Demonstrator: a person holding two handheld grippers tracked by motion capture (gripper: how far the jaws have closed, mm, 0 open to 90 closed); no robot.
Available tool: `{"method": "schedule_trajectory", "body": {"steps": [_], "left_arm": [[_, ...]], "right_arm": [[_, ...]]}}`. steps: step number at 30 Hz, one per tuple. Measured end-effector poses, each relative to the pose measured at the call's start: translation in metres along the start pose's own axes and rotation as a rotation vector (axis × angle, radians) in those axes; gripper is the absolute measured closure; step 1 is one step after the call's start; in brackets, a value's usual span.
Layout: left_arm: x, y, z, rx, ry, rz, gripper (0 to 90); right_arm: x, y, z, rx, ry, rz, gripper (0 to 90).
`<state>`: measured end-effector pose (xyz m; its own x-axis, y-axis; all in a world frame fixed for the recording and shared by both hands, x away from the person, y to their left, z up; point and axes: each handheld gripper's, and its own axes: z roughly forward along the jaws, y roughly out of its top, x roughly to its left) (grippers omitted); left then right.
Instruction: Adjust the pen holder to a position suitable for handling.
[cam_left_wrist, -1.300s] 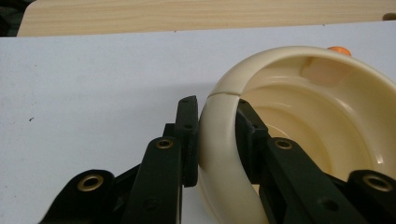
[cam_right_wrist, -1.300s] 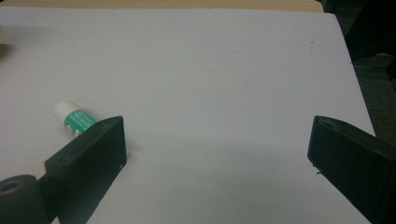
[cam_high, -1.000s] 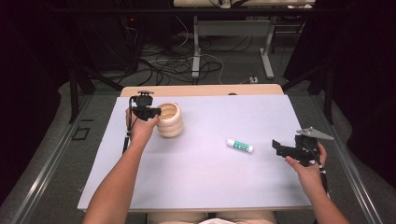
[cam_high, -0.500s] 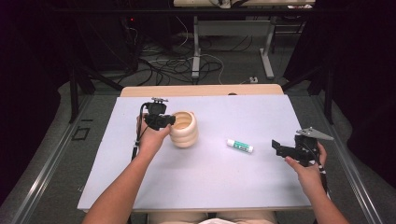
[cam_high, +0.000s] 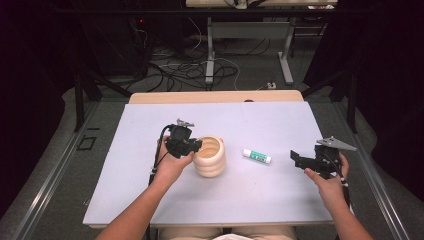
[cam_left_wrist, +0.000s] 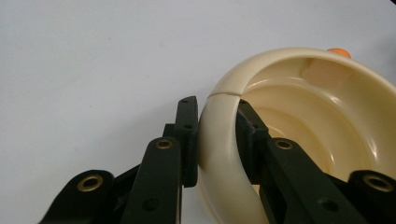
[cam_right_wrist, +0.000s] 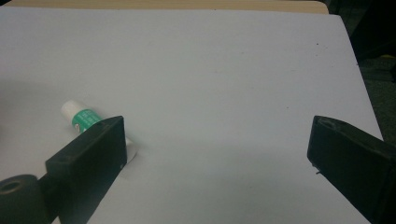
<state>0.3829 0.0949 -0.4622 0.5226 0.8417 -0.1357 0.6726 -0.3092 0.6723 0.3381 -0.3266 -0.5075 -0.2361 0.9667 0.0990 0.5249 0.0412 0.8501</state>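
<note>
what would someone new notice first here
The cream ribbed cup near the middle of the white table, its rim pinched by the left tongs. To its right lies a green-and-white tube, with the right tongs open beyond it.

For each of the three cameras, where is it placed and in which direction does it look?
High view: above the person's side, facing forward and down on the white table; both forearms show.
Left gripper view: on the left hand-held gripper, looking along jaws clamping the cream cup, also in the high view.
Right gripper view: on the right hand-held gripper, open, toward the glue stick.
</note>
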Motion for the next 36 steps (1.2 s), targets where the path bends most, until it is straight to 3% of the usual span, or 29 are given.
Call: {"method": "schedule_trajectory", "body": {"steps": [14, 25, 35, 36], "left_arm": [[-0.021, -0.025, -0.001, 0.03, -0.034, 0.05, 74.8], [-0.025, -0.035, 0.004, 0.04, -0.052, 0.07, 74.5], [-0.027, -0.04, 0.007, 0.03, -0.043, 0.092, 74.0], [-0.027, -0.04, 0.008, 0.027, -0.05, 0.091, 73.7]], "right_arm": [[0.004, -0.001, 0.002, 0.005, 0.004, -0.012, 4.4], [0.005, -0.002, 0.002, 0.005, 0.012, -0.01, 4.4], [0.005, -0.003, 0.002, 0.009, 0.012, -0.026, 4.5], [0.005, -0.002, 0.0, 0.038, 0.01, -0.032, 4.5]]}}
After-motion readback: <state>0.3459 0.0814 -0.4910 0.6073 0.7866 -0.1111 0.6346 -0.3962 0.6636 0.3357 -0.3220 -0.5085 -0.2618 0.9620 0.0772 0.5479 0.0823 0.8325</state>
